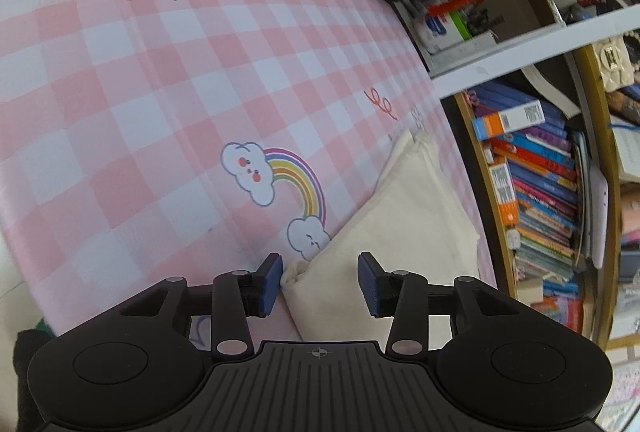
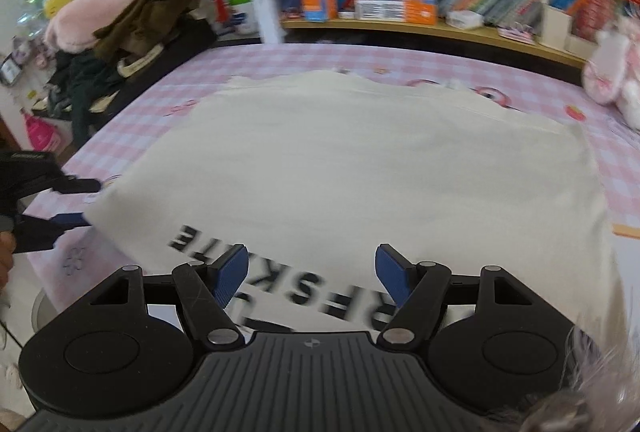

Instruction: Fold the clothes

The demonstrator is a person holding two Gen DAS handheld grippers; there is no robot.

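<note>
One cream garment [image 2: 360,160] covers most of the pink checked counter [image 1: 120,92], lying flat ahead of the right claw [image 2: 310,274] and running off to the left claw's [image 1: 319,282] right side. It looks like a T-shirt with bold black lettering [image 2: 256,272], printed side up, the letters sitting directly under and between the right claw's blue pads [image 2: 390,274]; motion blur keeps me from reading the word in full. The cloth looks thick and soft, mostly smooth, with a slightly bunched far edge.

Both claws stand wide, holding nothing. The left claw sits at the shirt's left edge, one pad touching a bunched corner [image 1: 294,270] of cloth and the fabric lying between its fingers. In the right view that same claw [image 2: 78,204] appears well to the left, its fingers above and below the shirt's edge.

The step in hand seems to be taking hold of the near hem and side edge for a fold. To do it well, I would judge that each claw should close on one clean layer-pair near a corner, not on a loose wrinkle, and that both should lift together so the panel stays taut. Carrying the edge straight across toward the far side should keep the fold line square; a lopsided lift would likely skew the lettering and leave a ridge.
</note>
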